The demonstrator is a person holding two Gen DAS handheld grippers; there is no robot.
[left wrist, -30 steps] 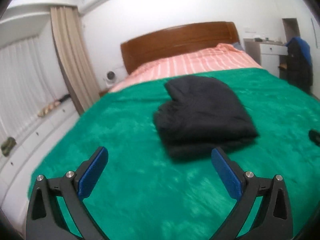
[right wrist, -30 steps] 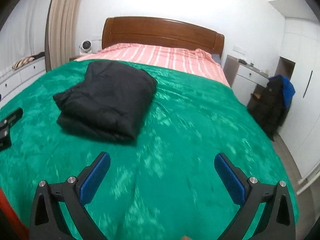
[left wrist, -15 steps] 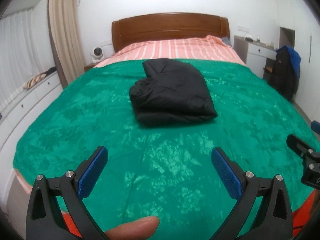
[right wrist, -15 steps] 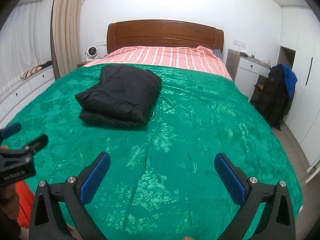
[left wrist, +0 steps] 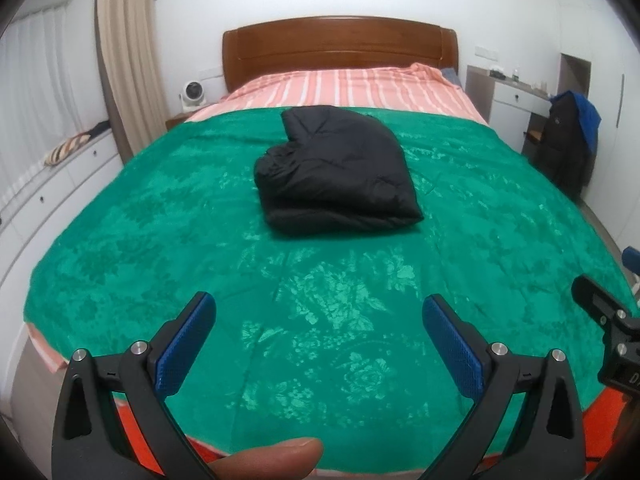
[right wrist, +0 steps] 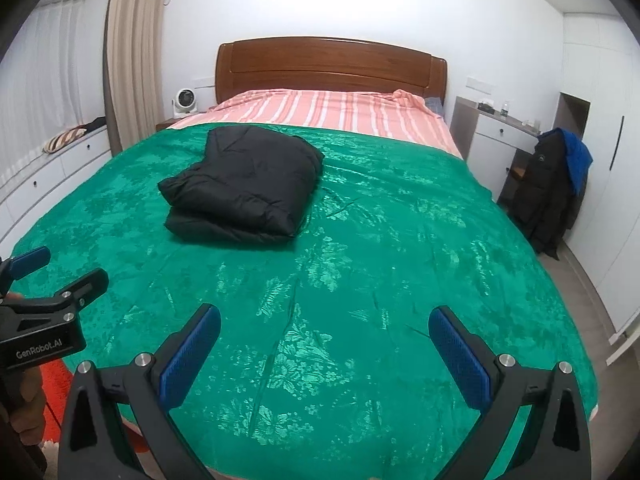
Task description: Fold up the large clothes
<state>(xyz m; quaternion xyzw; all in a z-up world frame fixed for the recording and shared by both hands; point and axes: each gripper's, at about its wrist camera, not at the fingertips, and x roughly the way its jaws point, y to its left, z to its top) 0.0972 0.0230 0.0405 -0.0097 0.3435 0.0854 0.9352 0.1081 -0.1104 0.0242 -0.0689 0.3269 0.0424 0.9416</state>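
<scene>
The black jacket (left wrist: 336, 172) lay folded into a thick bundle mid-bed on the green bedspread (left wrist: 320, 320), its long axis running toward the headboard (left wrist: 340, 46), folded edge facing the foot. Folding looked finished; best to leave it squared and undisturbed. The left claw (left wrist: 318, 338) and right claw (right wrist: 324, 350) hung wide open, empty, well short of it.

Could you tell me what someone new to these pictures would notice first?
The eye goes first to the folded black jacket, a dark bundle lying alone on the bright green bedspread, toward the striped pink sheet and wooden headboard. Next come the left gripper and right gripper, jaws wide apart and holding nothing.
</scene>
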